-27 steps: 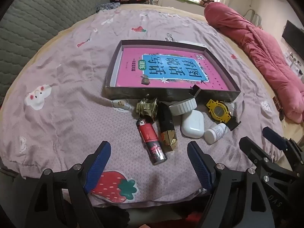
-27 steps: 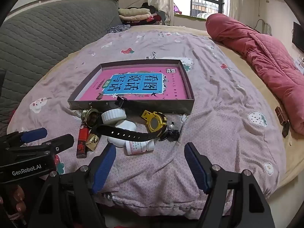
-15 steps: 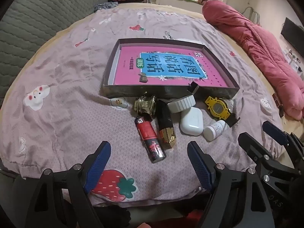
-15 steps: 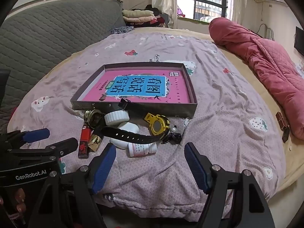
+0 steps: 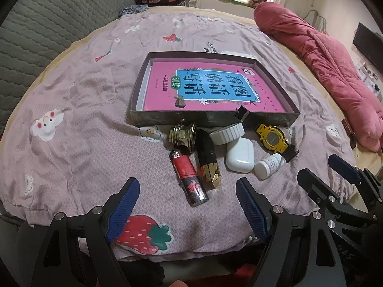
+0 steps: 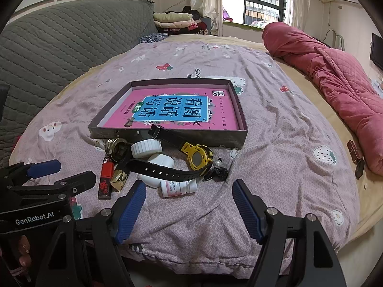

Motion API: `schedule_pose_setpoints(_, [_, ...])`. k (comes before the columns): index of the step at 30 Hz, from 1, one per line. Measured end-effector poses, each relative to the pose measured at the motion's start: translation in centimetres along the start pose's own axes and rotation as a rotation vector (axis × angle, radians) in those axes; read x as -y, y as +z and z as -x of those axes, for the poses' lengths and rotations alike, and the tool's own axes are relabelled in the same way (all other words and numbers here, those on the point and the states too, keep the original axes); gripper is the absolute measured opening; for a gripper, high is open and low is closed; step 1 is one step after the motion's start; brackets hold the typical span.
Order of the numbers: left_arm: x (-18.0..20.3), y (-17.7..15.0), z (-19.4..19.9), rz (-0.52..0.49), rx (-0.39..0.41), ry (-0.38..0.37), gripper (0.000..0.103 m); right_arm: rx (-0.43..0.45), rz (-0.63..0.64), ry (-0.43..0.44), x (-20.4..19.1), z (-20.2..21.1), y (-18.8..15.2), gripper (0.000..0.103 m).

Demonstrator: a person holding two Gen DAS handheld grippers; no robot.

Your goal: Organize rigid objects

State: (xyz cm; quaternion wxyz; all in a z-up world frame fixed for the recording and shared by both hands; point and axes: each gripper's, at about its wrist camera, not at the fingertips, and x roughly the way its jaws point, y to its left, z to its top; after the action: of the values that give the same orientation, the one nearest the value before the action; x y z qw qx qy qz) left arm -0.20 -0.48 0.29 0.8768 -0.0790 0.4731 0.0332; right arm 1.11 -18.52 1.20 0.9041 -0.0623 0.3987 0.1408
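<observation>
Both the left tool (image 5: 188, 205) and the right tool (image 6: 189, 206) hover with fingers spread apart, holding nothing, above the bed (image 5: 79, 110). A lighter (image 5: 189, 179), lipstick (image 5: 208, 160), white earbud case (image 5: 240, 154), pill bottle (image 5: 269, 166) and yellow watch (image 5: 271, 138) cluster just beside the shallow box (image 5: 141, 91) holding a pink book (image 5: 208, 88).

- Mauve bedsheet (image 5: 79, 110), printed with red strawberries and white animals.
- Dark grey-purple box (image 5: 270, 119); inside, a pink book (image 5: 160, 88) with a blue title panel.
- Red lighter (image 5: 189, 177) with black markings; at 3 o'clock of it, a black-and-gold case (image 5: 208, 160).
- Yellow watch (image 6: 197, 156) on a black strap.
- White earbud case (image 5: 240, 155), white cap (image 5: 227, 134), white bottle (image 5: 269, 166).
- Blue textured pads (image 6: 130, 209) on black hand-held gripper frames.
- Pink-red quilted duvet (image 6: 335, 76); grey quilted headboard (image 6: 59, 47).
</observation>
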Motion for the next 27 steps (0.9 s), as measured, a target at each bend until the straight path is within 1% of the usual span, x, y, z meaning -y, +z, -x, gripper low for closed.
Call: schedule_pose_setpoints(27, [0.0, -0.07, 0.27, -0.004, 0.01, 0.0, 0.083, 0.0, -0.002, -0.003, 0.01, 0.1, 0.07, 0.074])
